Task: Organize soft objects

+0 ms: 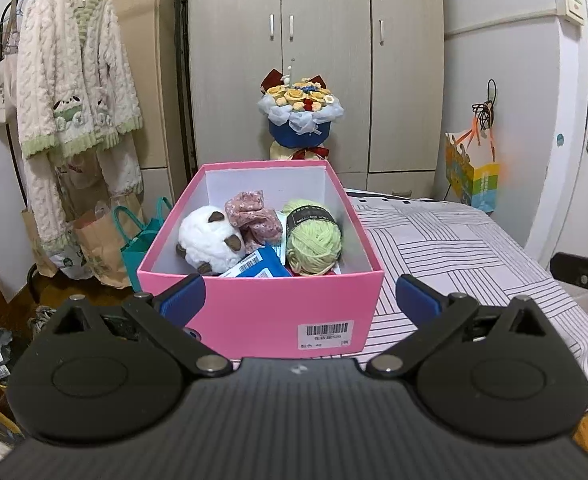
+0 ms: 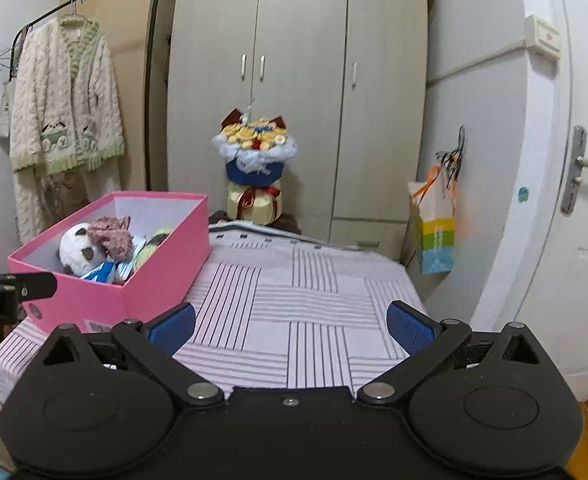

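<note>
An open pink cardboard box (image 1: 266,304) with white inner walls and a barcode sticker low on its front face sits at the centre of the left wrist frame, on the left part of a bed with a white striped cover (image 1: 454,248). Inside it, left to right, lie a white plush toy with brown ears (image 1: 208,240), a bundle of pink floral fabric (image 1: 254,216) and a ball of pale green yarn with a black label (image 1: 314,236); a blue packet with a barcode (image 1: 258,266) lies in front of them. The left claw (image 1: 300,300) stands wide open, its 2 blue-padded fingers (image 1: 184,300) flanking the box front, holding nothing. The right claw (image 2: 290,326) is likewise spread open over bare bed cover, with the box at mid left of its frame. A crocheted flower bouquet in blue wrapping (image 1: 300,114) stands behind the box, before a grey wardrobe (image 1: 314,40).
</note>
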Tool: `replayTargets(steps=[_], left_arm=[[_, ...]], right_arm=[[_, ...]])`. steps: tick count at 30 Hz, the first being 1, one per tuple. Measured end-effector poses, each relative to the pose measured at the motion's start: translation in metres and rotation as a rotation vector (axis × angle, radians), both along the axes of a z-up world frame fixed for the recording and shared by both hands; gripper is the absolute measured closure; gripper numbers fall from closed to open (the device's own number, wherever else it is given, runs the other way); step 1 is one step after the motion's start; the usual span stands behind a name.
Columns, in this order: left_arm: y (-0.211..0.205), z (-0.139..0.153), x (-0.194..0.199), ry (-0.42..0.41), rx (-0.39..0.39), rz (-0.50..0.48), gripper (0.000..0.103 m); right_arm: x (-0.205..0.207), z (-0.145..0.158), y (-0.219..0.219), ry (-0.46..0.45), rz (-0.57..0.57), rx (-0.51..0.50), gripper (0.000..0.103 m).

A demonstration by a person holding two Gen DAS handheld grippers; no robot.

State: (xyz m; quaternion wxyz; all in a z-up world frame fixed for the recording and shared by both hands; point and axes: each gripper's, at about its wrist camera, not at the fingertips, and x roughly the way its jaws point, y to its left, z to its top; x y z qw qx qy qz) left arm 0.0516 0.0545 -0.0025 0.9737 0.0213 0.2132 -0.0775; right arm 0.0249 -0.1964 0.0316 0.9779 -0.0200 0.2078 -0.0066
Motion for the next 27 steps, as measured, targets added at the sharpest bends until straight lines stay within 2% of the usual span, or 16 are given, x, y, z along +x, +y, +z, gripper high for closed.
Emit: replayTargets(steps=[9,27], left_arm=[[0.0014,-0.0015,-0.0048,-0.043,0.007,0.025,0.000],[0.0044,0.0022,-0.0041,-0.067,0.016,0.051,0.000]], right_arm=[[0.0005,-0.0042,0.0086,0.014,0.037,0.018,0.000],[0.0081,-0.0077,0.0051,0.037,-0.004,0.017,0.000]])
